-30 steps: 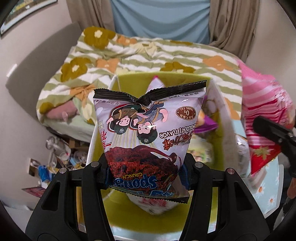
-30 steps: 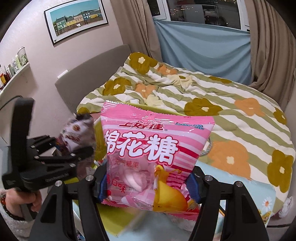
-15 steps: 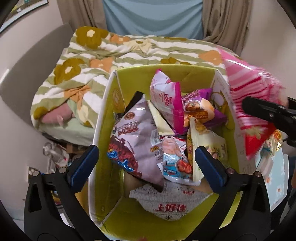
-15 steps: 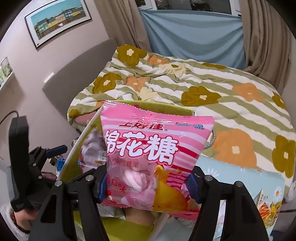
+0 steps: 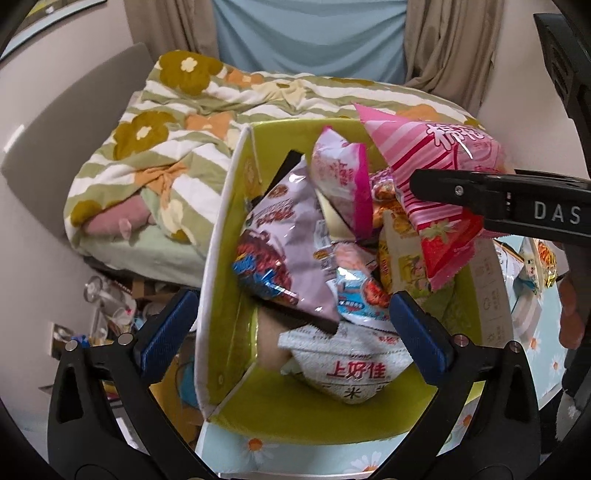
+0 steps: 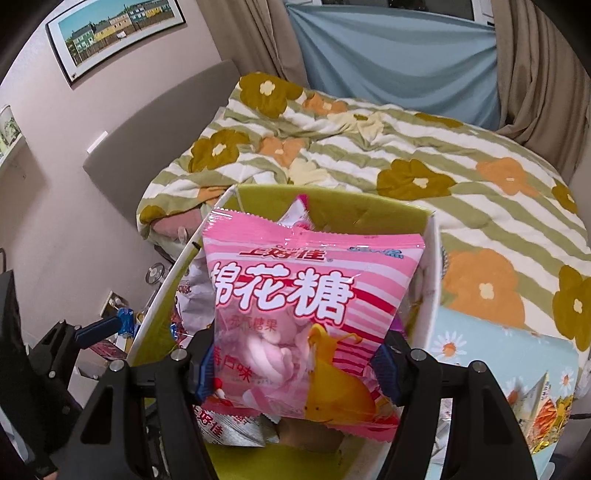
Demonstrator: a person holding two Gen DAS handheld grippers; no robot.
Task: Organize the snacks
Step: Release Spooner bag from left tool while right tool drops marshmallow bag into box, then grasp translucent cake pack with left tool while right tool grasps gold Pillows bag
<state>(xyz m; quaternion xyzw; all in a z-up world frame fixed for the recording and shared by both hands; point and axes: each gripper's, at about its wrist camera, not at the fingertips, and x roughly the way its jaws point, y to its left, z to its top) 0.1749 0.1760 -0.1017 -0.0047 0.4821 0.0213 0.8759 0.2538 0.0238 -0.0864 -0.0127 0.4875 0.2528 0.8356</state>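
A pink-and-white striped marshmallow bag is showing white lettering and a yellow figure, above a box lined in yellow-green. The bedspread is showing green and white stripes with olive and orange flowers, beside a blue daisy-print surface.

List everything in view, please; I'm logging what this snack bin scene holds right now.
storage box: 1, white outside and lime-green inside, on the daisy-print table.
chocolate snack bag: 1, lilac-grey, inside box, left side.
pink-edged bag: 1, white and pink, upright at box's back.
rice cracker bag: 1, white, box's near end.
other packets: several, mixed colours, partly hidden in box.
marshmallow bag: 1, pink striped, held over the box.
bed quilt: 1, green-white striped, floral, behind box.
framed picture: 1, on wall.
left gripper: open, over box.
right gripper: shut on marshmallow bag.
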